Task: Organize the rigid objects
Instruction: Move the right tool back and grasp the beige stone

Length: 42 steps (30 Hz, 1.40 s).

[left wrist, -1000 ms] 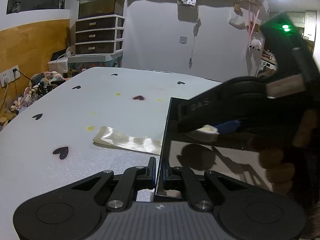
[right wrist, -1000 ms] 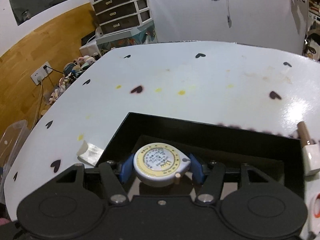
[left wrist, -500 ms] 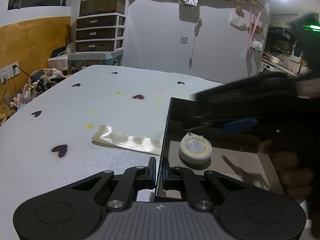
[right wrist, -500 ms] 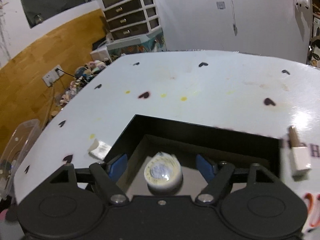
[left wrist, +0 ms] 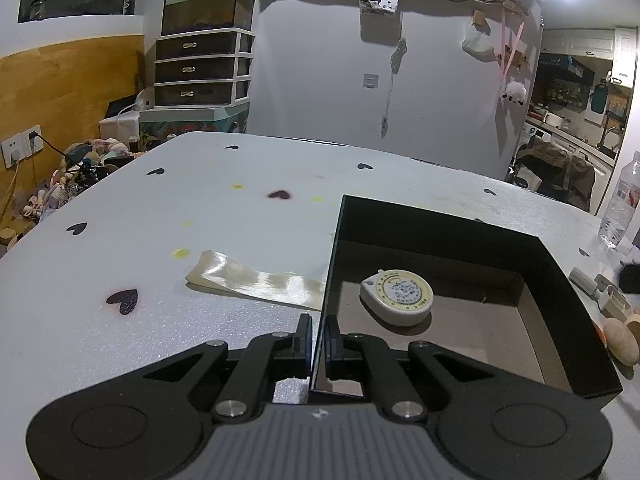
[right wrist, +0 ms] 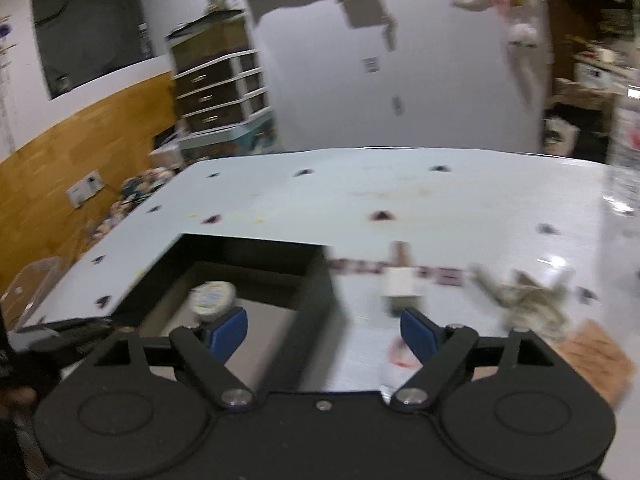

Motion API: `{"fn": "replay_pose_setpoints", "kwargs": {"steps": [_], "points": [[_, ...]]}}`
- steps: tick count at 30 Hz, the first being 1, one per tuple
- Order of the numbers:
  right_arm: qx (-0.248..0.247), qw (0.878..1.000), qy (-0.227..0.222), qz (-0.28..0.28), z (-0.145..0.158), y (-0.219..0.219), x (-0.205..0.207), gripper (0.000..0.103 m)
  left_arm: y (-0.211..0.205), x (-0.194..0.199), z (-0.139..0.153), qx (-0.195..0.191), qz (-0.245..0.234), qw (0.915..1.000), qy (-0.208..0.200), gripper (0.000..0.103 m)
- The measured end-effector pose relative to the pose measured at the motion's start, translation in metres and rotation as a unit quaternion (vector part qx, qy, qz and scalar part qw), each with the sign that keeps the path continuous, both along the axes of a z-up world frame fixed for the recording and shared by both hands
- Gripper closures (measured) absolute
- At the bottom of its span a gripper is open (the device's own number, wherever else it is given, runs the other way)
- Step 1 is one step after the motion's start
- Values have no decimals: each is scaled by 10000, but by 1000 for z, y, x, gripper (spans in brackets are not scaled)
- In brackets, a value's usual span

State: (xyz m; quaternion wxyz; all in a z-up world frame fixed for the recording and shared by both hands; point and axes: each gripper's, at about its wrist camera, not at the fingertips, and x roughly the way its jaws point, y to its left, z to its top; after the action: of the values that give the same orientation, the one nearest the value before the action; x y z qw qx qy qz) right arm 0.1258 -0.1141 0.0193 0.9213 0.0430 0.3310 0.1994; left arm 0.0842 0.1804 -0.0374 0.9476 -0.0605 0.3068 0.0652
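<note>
From your left wrist view, your left gripper (left wrist: 318, 344) is pinched tight on the near-left wall of the black box (left wrist: 560, 272), one finger outside and one inside, steadying it on the white table (left wrist: 160, 280). The round tape measure (left wrist: 397, 297) lies flat on the box floor, beyond your fingertips and a little to their right, with nothing touching it. Outside the box, past its right wall, you can see a small white plug (left wrist: 582, 280) and a wooden egg-shaped piece (left wrist: 621, 346); a strip of clear tape (left wrist: 256, 276) lies against the box's left wall. From your right wrist view, blurred by motion, your right gripper (right wrist: 324, 330) is empty and its jaws are opening wide, with nothing between the blue pads (right wrist: 230, 326). It straddles the box's right wall, so the tape measure sits just beyond the left pad, inside the box. The white plug lies outside the box, just ahead of the right pad, its long axis running roughly away from you; a greyish object I cannot identify lies farther right. Your right hand is plainly the nearer one for the next pick, and I judge the plug the likeliest target: straight ahead, slightly right of the box.
</note>
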Motion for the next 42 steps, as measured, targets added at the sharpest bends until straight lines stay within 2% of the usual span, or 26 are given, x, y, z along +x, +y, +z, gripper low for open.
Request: {"fn": "replay_pose_setpoints", "kwargs": {"steps": [7,9,11,15,17,21,23,29,42], "points": [[-278,9973,-6,-675,-18,-57,-18,12,-2,-1,0,-16,25,10000,-8,97],[-388,9964,2,-754,-26,-67,-20,16,-1,-1,1,-39,45,10000,-16,97],[-439,9966,59,-697,-34,-73,-22,26,-1,-1,1,-46,56,10000,-21,97],[-331,9981,316,-424,-52,-73,-19,32,1,-2,1,-100,68,9999,-32,97],[-336,9973,433,-480,-59,-70,-13,33,2,-2,1,-93,66,9999,-30,97],[-556,9952,443,-679,-70,-68,4,34,3,-2,1,-98,50,9999,-20,97],[-649,9949,425,-651,-74,-68,10,40,3,-2,1,-103,47,9999,-15,97],[-859,9939,420,-543,-78,-65,27,50,4,0,0,-94,45,9999,-7,97],[-1007,9925,443,-530,-76,-59,27,53,3,0,0,-106,46,9999,-8,97]]}}
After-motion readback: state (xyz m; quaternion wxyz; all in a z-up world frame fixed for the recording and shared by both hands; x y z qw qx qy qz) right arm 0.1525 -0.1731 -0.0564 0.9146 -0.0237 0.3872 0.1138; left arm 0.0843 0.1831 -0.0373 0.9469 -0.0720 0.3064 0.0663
